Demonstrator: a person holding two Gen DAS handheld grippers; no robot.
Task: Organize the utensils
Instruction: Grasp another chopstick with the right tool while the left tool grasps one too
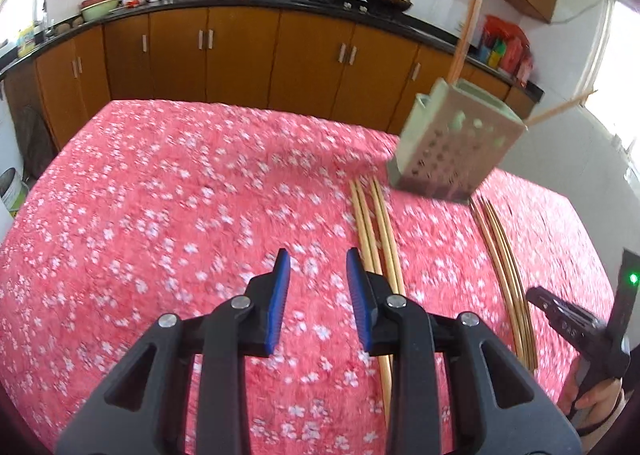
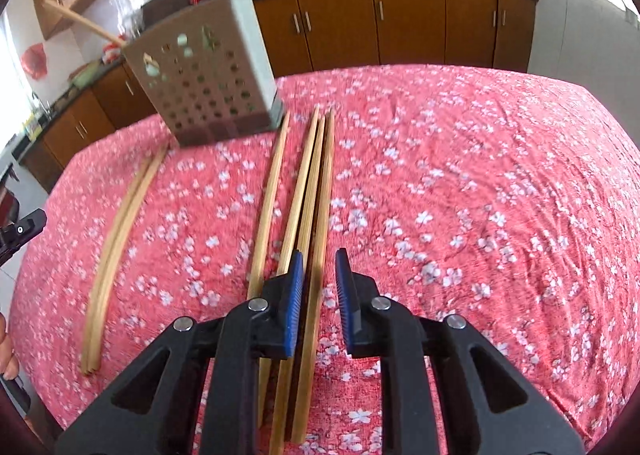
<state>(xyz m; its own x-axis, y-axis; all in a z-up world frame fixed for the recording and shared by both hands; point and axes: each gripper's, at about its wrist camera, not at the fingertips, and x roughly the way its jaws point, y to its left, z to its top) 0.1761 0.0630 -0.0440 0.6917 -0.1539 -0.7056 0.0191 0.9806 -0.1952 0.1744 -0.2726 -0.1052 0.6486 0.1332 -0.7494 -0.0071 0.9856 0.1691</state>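
Right gripper [image 2: 318, 267] jaws parted over chopsticks [image 2: 308, 191], gripping nothing; left gripper [image 1: 318, 269] open, empty. Sticks look light, stiff, slippery: pinch mid-shaft.

table: pink flowered tablecloth [image 2: 460, 183] | far edge: perforated grey metal utensil holder [image 2: 208, 91] (two sticks in it) | left: pale bamboo chopstick pair [image 2: 116, 239] | right: bamboo chopstick bundle [image 2: 308, 191] | behind: wooden kitchen cabinets [image 1: 240, 59]

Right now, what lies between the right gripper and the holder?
Right wrist view: loose chopsticks on the tablecloth run from the right gripper to the holder.
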